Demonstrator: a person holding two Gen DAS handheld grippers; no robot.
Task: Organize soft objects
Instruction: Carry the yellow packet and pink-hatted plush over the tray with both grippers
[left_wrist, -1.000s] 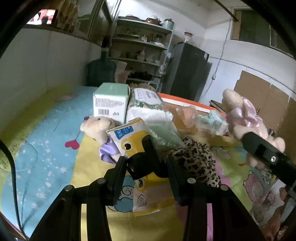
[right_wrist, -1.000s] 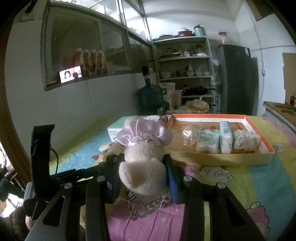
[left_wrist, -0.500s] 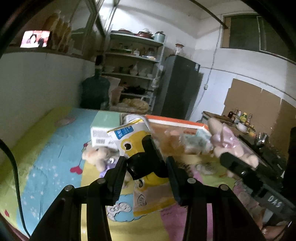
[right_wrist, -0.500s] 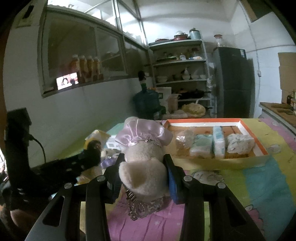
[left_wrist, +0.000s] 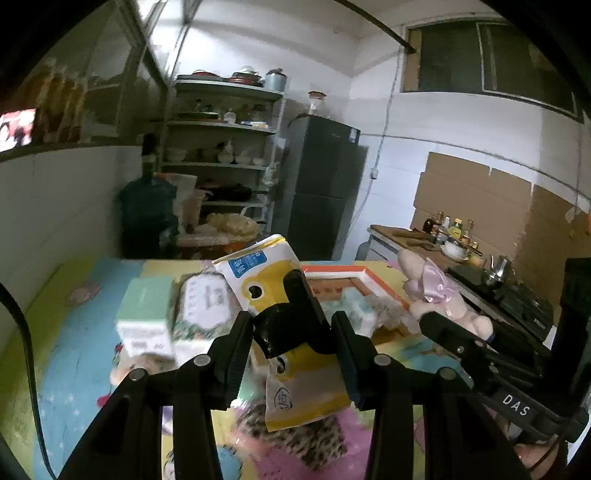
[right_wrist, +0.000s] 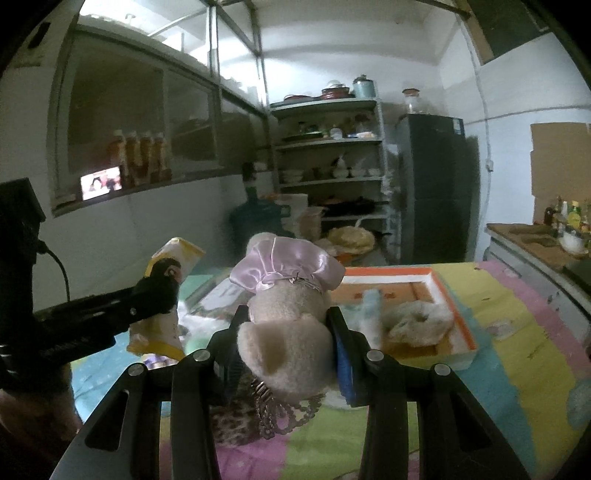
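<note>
My left gripper (left_wrist: 291, 325) is shut on a yellow-and-white tissue pack (left_wrist: 266, 280), held up above the patterned cloth; the same pack (right_wrist: 162, 332) hangs at the left of the right wrist view. A cream plush toy in a pink satin dress (right_wrist: 288, 310) sits squeezed in my right gripper (right_wrist: 286, 332), also lifted off the surface; the toy (left_wrist: 439, 295) shows at the right of the left wrist view. Behind both stands an orange-rimmed shallow box (right_wrist: 454, 314) holding tissue packs and a fluffy white item (right_wrist: 417, 325).
A mint-green carton (left_wrist: 146, 314) and a flowered wipes pack (left_wrist: 203, 306) lie at the left. A small plush toy (left_wrist: 122, 373) and leopard-print cloth (left_wrist: 295, 439) lie below the left gripper. Shelves, a water jug and a dark fridge stand behind; a counter with bottles is at right.
Both grippers have risen with their loads. The tissue pack came up off the leopard cloth and small plush toy, and the orange box now sits lower and closer in both views.
</note>
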